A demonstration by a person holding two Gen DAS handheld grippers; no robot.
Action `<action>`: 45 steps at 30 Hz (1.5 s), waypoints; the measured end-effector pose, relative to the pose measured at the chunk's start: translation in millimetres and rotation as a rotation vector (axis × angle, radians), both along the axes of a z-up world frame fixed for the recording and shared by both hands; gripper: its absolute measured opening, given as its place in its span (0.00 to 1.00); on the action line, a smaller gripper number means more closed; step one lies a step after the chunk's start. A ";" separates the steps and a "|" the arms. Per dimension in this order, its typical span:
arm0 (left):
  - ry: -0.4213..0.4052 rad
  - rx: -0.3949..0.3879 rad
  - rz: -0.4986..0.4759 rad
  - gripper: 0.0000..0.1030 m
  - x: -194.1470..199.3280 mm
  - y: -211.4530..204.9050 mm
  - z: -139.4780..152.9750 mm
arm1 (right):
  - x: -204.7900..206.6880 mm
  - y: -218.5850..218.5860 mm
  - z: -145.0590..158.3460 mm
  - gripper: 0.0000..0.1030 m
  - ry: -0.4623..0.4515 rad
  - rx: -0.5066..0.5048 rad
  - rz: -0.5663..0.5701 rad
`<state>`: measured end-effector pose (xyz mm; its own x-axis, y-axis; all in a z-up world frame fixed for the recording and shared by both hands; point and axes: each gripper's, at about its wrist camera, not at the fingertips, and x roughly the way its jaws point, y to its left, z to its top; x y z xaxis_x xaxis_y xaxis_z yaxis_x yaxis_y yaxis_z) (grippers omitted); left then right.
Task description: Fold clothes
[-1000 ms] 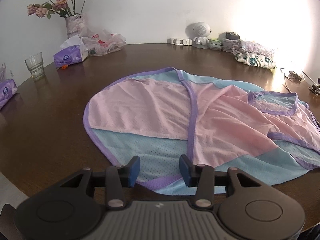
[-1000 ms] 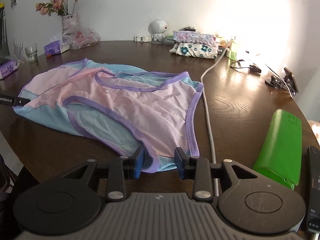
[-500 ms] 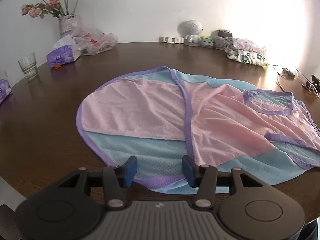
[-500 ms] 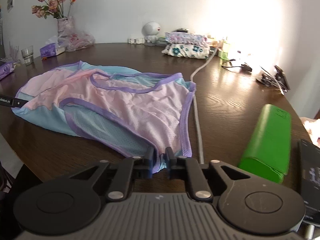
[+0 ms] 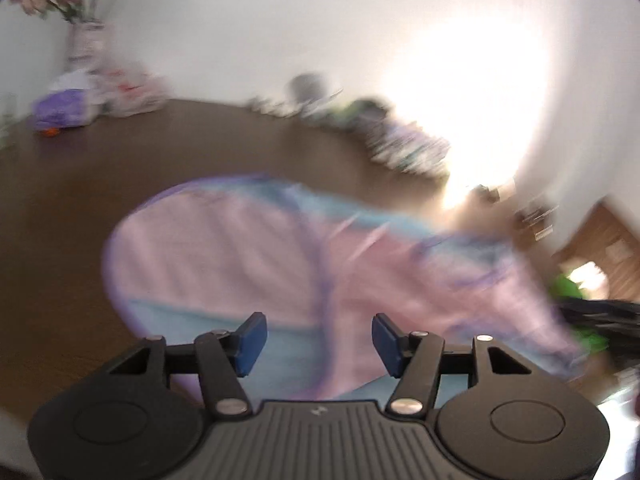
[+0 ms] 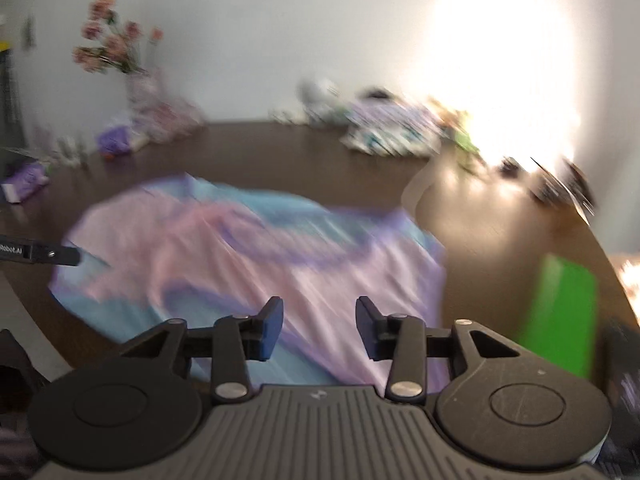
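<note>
Left gripper [image 5: 316, 338]: jaws just widened, nothing gripped.
Right gripper [image 6: 319, 328]: pinched hem, now reopened, empty.
Garment [image 5: 240, 248]: flat on table [image 5: 60, 216]; regrasp needed.

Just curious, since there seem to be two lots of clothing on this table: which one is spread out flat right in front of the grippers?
The pink and blue garment with purple trim, spread right before both grippers; the floral pile sits bunched at the table's far edge.

You can read only the partial lettering "Robot.AI", white on the black bar [image 6: 38, 254] entering at the right wrist view's left edge.
</note>
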<state>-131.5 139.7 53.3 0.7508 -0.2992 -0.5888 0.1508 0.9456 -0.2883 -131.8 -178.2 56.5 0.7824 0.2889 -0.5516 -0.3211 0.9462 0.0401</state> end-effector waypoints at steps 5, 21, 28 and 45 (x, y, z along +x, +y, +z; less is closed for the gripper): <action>0.083 -0.019 -0.057 0.60 16.0 -6.5 -22.3 | 51.8 47.6 17.1 0.40 -0.038 -0.035 0.069; -0.004 -0.119 -0.055 0.67 18.8 16.3 -42.7 | 165.7 111.8 19.7 0.51 0.135 0.022 0.201; 0.016 -0.102 -0.072 0.68 18.9 21.5 -44.6 | 219.0 186.5 -21.6 0.39 0.240 -0.064 0.258; -0.032 0.062 -0.157 0.77 11.9 -0.6 -47.9 | 261.3 202.1 -39.0 0.02 0.163 -0.097 0.152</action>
